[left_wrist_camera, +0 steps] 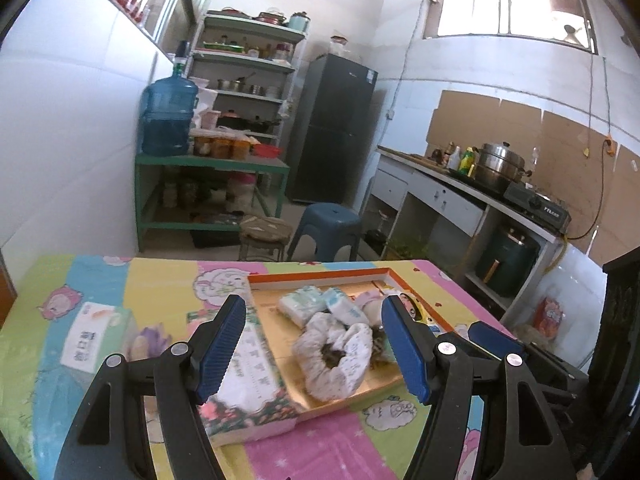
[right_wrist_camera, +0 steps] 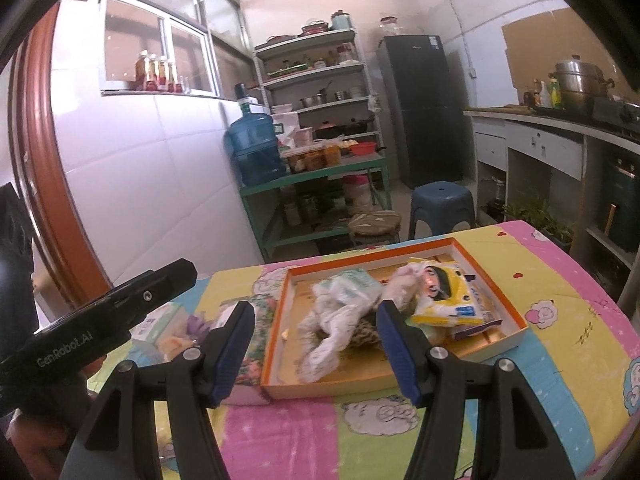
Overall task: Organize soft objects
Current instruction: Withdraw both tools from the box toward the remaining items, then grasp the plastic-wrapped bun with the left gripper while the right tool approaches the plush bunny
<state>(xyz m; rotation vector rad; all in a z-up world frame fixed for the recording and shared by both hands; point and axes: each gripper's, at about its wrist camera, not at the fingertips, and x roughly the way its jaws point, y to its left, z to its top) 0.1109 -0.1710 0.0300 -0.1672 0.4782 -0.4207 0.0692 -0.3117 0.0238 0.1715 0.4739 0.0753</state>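
Observation:
An orange-rimmed shallow box (left_wrist_camera: 320, 278) (right_wrist_camera: 516, 312) lies on the colourful table. Inside it are a crumpled white bag with dark contents (left_wrist_camera: 334, 354) (right_wrist_camera: 332, 328), tissue packs (left_wrist_camera: 302, 300) (right_wrist_camera: 352, 284) and a yellow cartoon-printed pack (right_wrist_camera: 448, 292) (left_wrist_camera: 412, 306). My left gripper (left_wrist_camera: 314, 346) hovers open above the box's near edge, nothing between its blue pads. My right gripper (right_wrist_camera: 316, 350) is also open and empty, held in front of the box. The right gripper shows at the right of the left wrist view (left_wrist_camera: 496, 338); the left one shows at the left of the right wrist view (right_wrist_camera: 120, 300).
A floral box (left_wrist_camera: 248, 380) (right_wrist_camera: 256, 344) lies left of the orange box, and a tissue box (left_wrist_camera: 94, 340) farther left. Behind the table stand a blue stool (left_wrist_camera: 326, 224), a cushioned stool (left_wrist_camera: 264, 232), a green rack with a water jug (left_wrist_camera: 168, 116), a fridge (left_wrist_camera: 332, 128) and a counter (left_wrist_camera: 460, 192).

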